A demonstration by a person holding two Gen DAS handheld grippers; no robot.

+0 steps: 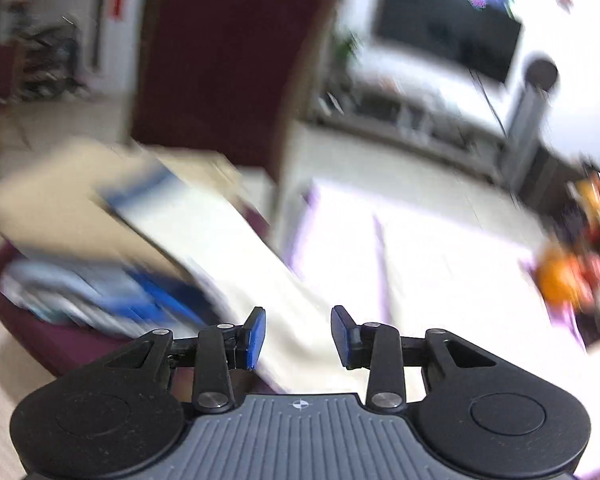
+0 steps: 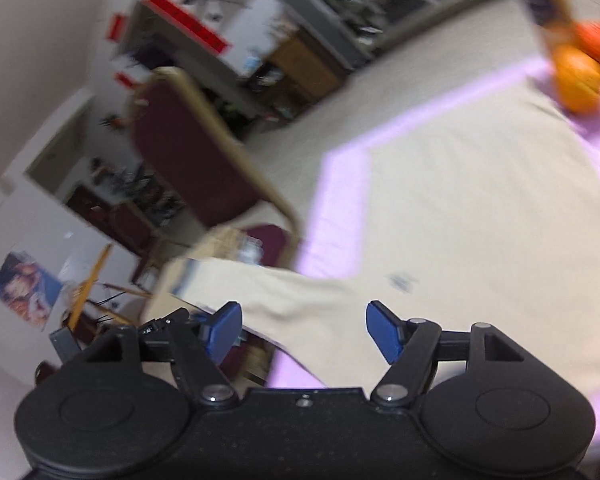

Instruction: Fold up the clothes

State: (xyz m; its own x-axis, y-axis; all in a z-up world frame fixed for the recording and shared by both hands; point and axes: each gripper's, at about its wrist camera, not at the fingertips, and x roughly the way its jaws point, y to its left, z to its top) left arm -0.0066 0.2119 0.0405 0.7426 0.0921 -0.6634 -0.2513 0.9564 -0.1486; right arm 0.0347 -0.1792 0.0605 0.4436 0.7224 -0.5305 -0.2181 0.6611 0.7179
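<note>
Both wrist views are smeared by motion, so fine detail is lost. Your left claw (image 1: 298, 338) stands released, its blue pads (image 1: 257, 336) parted with a clear gap between them; cream cloth shows behind that gap, but the pads do not press on it. Your right claw (image 2: 304, 332) is likewise released, its jaws spread wider still, and nothing is pinched between its blue pads (image 2: 384, 336). The task's thing, a cream garment (image 2: 460, 216), lies spread flat over most of the tabletop (image 2: 342, 216), whose lavender cover shows as a border along the garment's left and far edges. From the garment's left side a long sleeve (image 2: 284, 300) reaches out past the tabletop edge toward a chair; in the left wrist view that same sleeve (image 1: 236, 256) runs as a pale diagonal band from the claw up and to the left. The maroon chair (image 1: 228, 60) stands just beside the tabletop, its padded back upright, and its seat carries a heap of clothes (image 1: 100, 292) in blue, white and cream tones, too blurred to tell apart. At the far right corner of the tabletop sits a cluster of orange objects (image 2: 580, 80), which cannot be identified. A dark television (image 1: 448, 24) hangs on the white wall beyond.
</note>
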